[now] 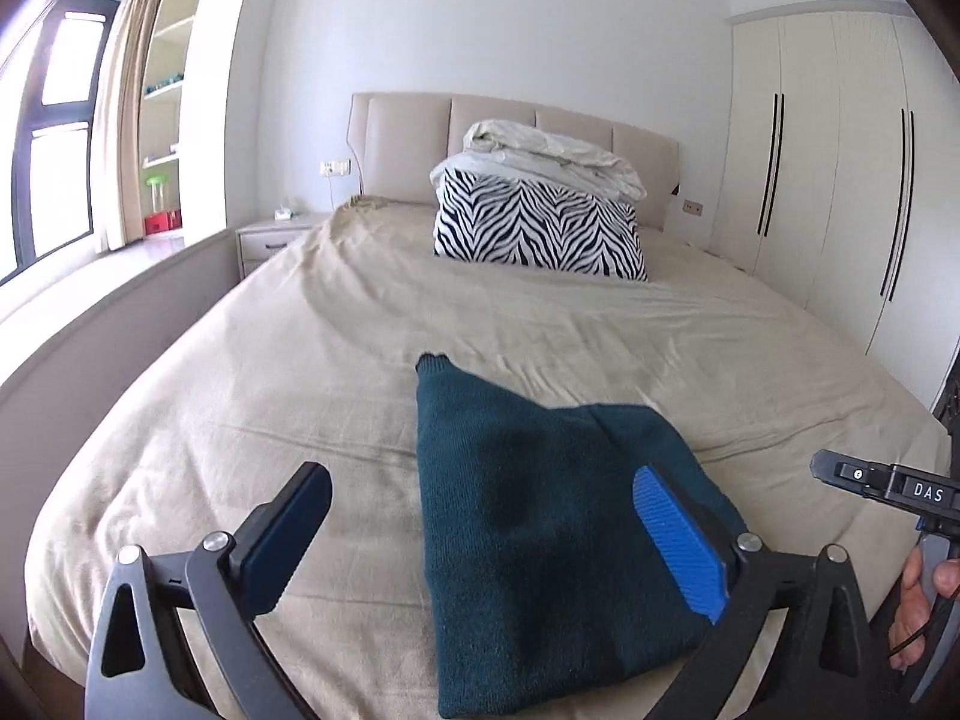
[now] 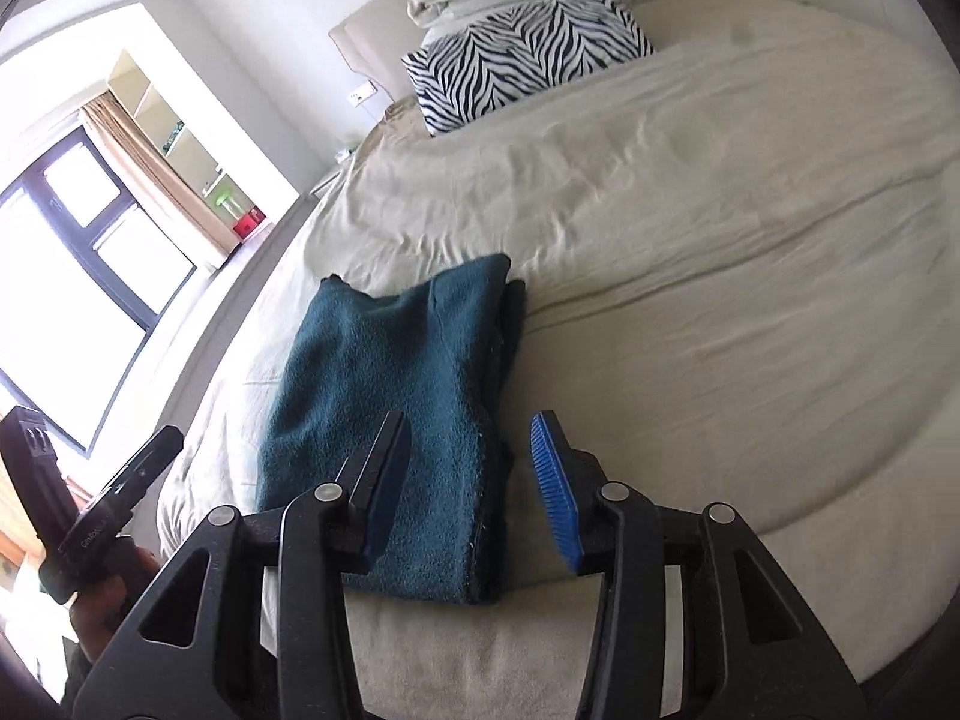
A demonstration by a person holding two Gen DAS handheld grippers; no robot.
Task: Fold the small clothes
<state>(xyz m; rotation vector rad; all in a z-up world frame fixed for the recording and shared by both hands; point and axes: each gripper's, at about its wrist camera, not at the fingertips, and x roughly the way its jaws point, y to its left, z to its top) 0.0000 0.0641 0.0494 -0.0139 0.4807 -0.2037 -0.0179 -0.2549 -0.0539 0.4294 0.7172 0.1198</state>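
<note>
A dark teal knitted garment (image 1: 540, 528) lies folded into a long narrow shape on the beige bed (image 1: 240, 420), near the foot edge. My left gripper (image 1: 480, 516) is open and empty, hovering above the garment's near end with its jaws wide apart. In the right wrist view the same garment (image 2: 390, 384) lies flat with stacked layers along its right edge. My right gripper (image 2: 468, 468) is open and empty above that right edge. The right gripper's body also shows at the right of the left wrist view (image 1: 888, 486).
A zebra-print pillow (image 1: 540, 228) with a rumpled white duvet (image 1: 552, 156) on top sits at the headboard. A nightstand (image 1: 276, 234) and window ledge lie left of the bed. White wardrobe doors (image 1: 840, 180) stand on the right.
</note>
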